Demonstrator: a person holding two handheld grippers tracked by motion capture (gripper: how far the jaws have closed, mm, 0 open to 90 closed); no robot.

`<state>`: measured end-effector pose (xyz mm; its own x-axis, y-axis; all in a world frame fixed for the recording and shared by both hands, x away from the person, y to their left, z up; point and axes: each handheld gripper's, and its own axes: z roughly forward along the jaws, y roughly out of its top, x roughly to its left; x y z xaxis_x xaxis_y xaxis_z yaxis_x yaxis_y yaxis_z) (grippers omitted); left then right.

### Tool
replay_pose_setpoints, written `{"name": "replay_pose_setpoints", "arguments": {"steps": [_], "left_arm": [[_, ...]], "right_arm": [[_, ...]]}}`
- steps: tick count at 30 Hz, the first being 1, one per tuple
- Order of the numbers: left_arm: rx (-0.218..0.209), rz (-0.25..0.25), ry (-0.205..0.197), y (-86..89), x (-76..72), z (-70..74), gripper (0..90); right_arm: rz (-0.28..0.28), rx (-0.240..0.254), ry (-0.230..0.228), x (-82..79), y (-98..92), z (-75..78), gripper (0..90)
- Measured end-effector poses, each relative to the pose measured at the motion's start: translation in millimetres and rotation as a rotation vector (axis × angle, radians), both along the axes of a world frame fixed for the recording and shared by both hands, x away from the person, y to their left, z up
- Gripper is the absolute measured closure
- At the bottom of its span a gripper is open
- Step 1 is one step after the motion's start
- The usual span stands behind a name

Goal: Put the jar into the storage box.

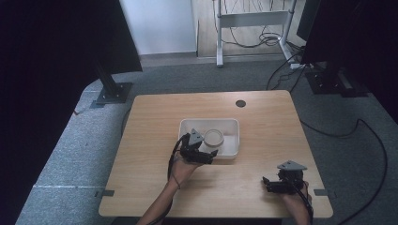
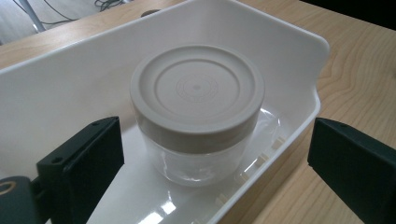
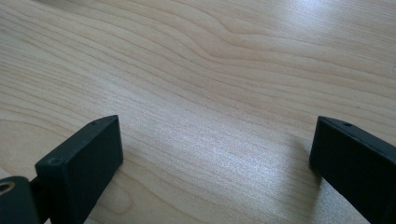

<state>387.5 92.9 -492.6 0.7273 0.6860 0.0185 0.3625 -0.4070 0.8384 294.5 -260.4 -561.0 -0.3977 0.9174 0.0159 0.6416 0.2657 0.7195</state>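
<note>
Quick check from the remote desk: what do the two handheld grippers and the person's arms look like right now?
Both grippers, left and right, are black, each topped by a grey three-cornered plate. Their jaws are flat, blocky black slabs. A black cable trails from each along the forearm. The forearms are bare, with no sleeves in the high view.

There's your jar, standing upright inside the white tray. It has a clear, see-through body, and a wide beige lid sits flat on top with ringed circles pressed into it. From above, you see the jar in the middle of the tray, toward the near wall. The tray itself is a shallow white rectangle with rounded corners, resting mid-desk.
</note>
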Motion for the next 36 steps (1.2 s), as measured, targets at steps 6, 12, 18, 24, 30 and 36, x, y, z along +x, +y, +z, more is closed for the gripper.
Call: {"name": "replay_pose_setpoints", "arguments": {"steps": [6, 12, 18, 24, 30, 36], "left_arm": [[-0.007, -0.010, 0.001, 4.6, -3.8, -0.2, 3.3], [-0.008, -0.017, -0.004, 9.3, -7.7, 0.6, 3.4], [-0.011, -0.019, -0.005, 15.2, -12.2, 1.6, 3.5], [-0.021, -0.011, 0.001, 24.6, -15.3, 1.0, 4.0], [-0.028, -0.004, 0.007, 33.5, -18.2, -0.9, 4.2], [-0.036, -0.006, 0.012, 40.5, -23.0, -1.9, 4.3]], "right_arm": [[0.000, 0.000, 0.000, 0.0, 0.0, 0.0, 2.1], [-0.006, -0.001, 0.002, 0.2, -0.1, -0.1, 1.2], [-0.008, -0.001, 0.002, 0.0, 0.0, -0.1, 1.3], [-0.007, -0.001, -0.001, -0.7, 0.1, 0.1, 2.3], [-0.006, 0.000, -0.002, -1.2, 0.0, 0.2, 3.2], [-0.004, 0.001, -0.004, -1.4, 0.0, 0.3, 4.0]]}}
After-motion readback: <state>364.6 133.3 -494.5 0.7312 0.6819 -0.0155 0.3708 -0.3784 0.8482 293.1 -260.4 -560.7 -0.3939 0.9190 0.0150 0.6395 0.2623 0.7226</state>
